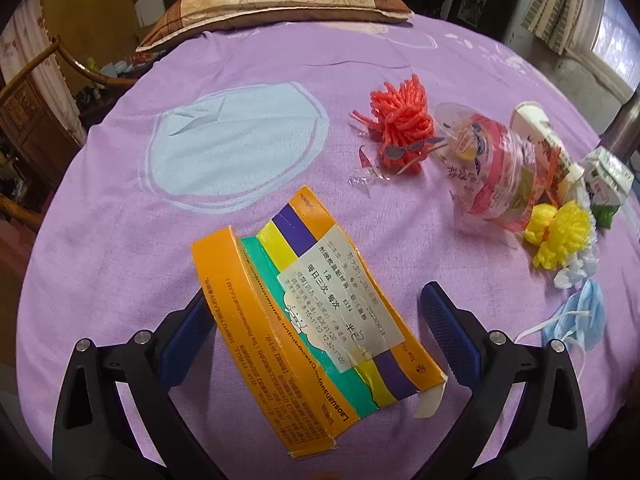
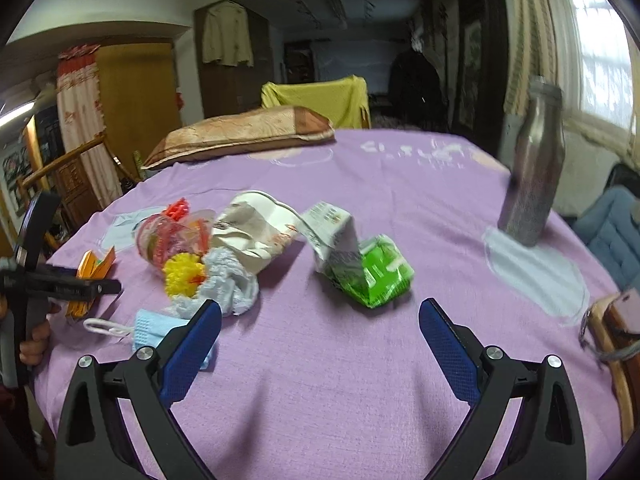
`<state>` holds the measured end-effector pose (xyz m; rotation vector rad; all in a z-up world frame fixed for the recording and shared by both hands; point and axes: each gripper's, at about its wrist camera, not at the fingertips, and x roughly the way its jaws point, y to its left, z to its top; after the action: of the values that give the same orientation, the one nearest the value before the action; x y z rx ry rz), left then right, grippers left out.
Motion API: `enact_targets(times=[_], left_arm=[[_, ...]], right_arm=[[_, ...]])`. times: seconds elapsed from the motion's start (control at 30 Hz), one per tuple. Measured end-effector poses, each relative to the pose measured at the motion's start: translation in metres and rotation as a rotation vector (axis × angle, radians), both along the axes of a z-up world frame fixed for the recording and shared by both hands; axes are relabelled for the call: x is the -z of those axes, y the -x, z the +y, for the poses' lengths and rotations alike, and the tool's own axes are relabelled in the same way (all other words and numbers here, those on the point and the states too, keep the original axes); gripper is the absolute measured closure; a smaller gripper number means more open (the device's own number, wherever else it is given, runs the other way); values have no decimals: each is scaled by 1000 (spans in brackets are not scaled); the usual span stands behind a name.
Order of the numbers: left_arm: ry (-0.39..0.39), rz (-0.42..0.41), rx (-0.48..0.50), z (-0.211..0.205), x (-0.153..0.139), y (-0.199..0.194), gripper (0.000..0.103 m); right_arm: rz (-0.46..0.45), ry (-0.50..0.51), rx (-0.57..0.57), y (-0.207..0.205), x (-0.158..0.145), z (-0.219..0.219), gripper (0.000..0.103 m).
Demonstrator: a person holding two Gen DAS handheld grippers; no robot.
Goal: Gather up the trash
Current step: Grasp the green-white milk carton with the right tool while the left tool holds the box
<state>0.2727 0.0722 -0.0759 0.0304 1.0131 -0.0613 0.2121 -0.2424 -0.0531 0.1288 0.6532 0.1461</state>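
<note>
A flattened orange medicine box with green, yellow and purple stripes lies on the purple sheet. It sits between the fingers of my open left gripper, and its left edge overlaps the left finger. To the right lie a red yarn pompom, a clear plastic cup, a yellow pompom and a blue face mask. My right gripper is open over bare sheet, just short of a green wrapper and a crumpled carton. The mask lies by its left finger.
A steel bottle stands at the right of the bed. A brown pillow lies at the far end. A white crumpled bag and pale tissue sit in the trash pile. A hand holds the left gripper's handle. Wooden furniture borders the left.
</note>
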Motion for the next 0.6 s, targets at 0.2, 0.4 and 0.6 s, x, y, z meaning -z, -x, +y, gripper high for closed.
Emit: enact_targets(times=[0.2, 0.4, 0.6], left_arm=[[-22, 4, 21, -6, 2, 0, 6], [-24, 4, 22, -6, 2, -1, 6], [-28, 7, 12, -6, 2, -1, 6]], right_arm=[[26, 4, 28, -19, 1, -16, 6], [52, -32, -13, -58, 2, -16, 6], [89, 32, -68, -85, 10, 5, 15]])
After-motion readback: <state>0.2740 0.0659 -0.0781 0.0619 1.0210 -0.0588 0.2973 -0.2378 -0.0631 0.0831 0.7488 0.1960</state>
